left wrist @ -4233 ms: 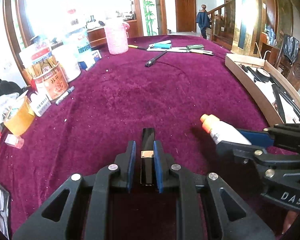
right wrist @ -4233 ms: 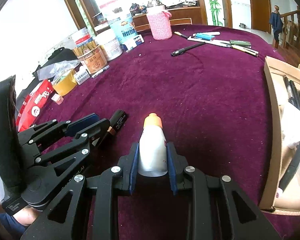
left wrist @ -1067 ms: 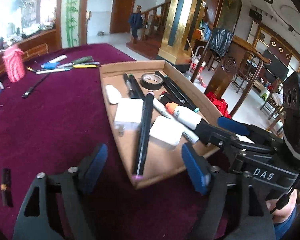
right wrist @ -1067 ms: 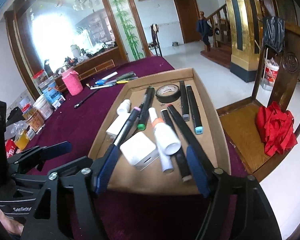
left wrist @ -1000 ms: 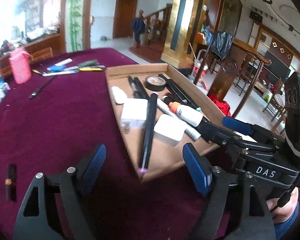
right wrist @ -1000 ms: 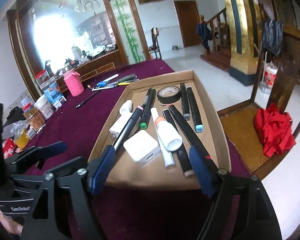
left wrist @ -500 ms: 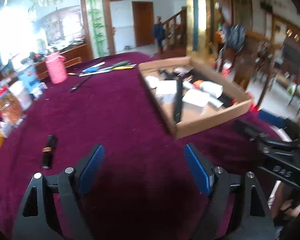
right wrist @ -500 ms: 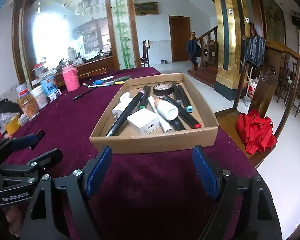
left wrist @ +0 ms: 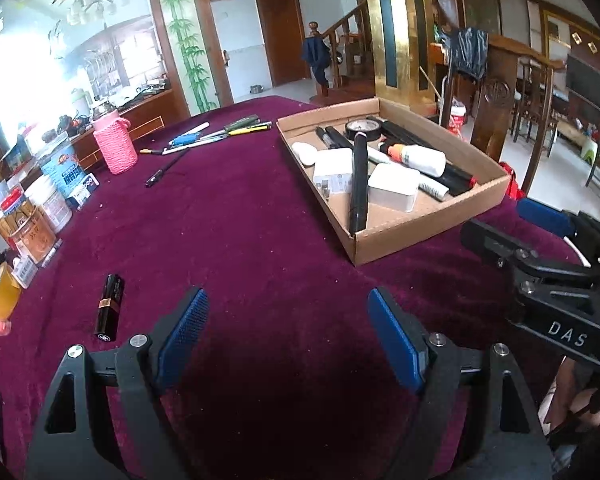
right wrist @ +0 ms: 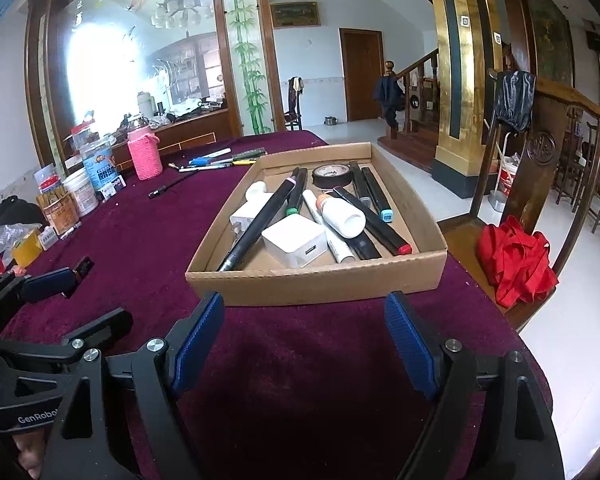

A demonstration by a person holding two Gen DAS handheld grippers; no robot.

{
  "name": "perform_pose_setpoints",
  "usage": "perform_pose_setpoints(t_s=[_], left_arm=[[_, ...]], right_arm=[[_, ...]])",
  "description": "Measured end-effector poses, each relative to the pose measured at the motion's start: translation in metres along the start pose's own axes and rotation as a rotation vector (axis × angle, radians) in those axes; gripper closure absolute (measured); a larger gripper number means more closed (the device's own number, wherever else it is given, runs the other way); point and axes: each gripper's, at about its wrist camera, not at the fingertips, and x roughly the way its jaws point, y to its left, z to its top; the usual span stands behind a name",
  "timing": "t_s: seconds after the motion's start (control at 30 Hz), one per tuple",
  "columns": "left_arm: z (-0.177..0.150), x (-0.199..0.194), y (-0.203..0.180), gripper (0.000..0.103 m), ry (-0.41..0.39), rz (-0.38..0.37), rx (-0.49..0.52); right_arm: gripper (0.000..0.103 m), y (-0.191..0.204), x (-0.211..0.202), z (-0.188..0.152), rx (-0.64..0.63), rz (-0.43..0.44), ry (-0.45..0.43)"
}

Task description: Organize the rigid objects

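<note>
A cardboard tray point(left wrist: 432, 236) point(right wrist: 316, 280) on the purple tablecloth holds markers, a tape roll point(right wrist: 331, 173), white adapters point(right wrist: 294, 245) and a white bottle with an orange cap point(left wrist: 420, 159) point(right wrist: 342, 216). A black lipstick point(left wrist: 109, 307) lies on the cloth at the left, partly hidden behind the left gripper in the right wrist view point(right wrist: 83, 267). My left gripper point(left wrist: 288, 336) is open and empty, above bare cloth, right of the lipstick. My right gripper point(right wrist: 302, 338) is open and empty, just in front of the tray.
Several pens point(left wrist: 216, 134) and a black pen point(left wrist: 166, 168) lie at the far side. A pink knitted holder point(left wrist: 115, 146), jars and boxes point(left wrist: 40, 208) stand along the left edge. A wooden chair with red cloth point(right wrist: 516, 260) stands right of the table.
Both grippers let go: the lipstick lies on the cloth and the bottle lies in the tray. Both grippers have pulled back from the tray and stay open.
</note>
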Motion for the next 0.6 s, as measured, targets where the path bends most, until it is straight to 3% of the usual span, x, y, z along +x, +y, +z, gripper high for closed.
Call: perform_pose_setpoints(t_s=[0.6], left_arm=[[-0.004, -0.008, -0.009, 0.021, -0.028, 0.051, 0.078]], right_arm=[[0.025, -0.004, 0.005, 0.000, 0.022, 0.005, 0.010]])
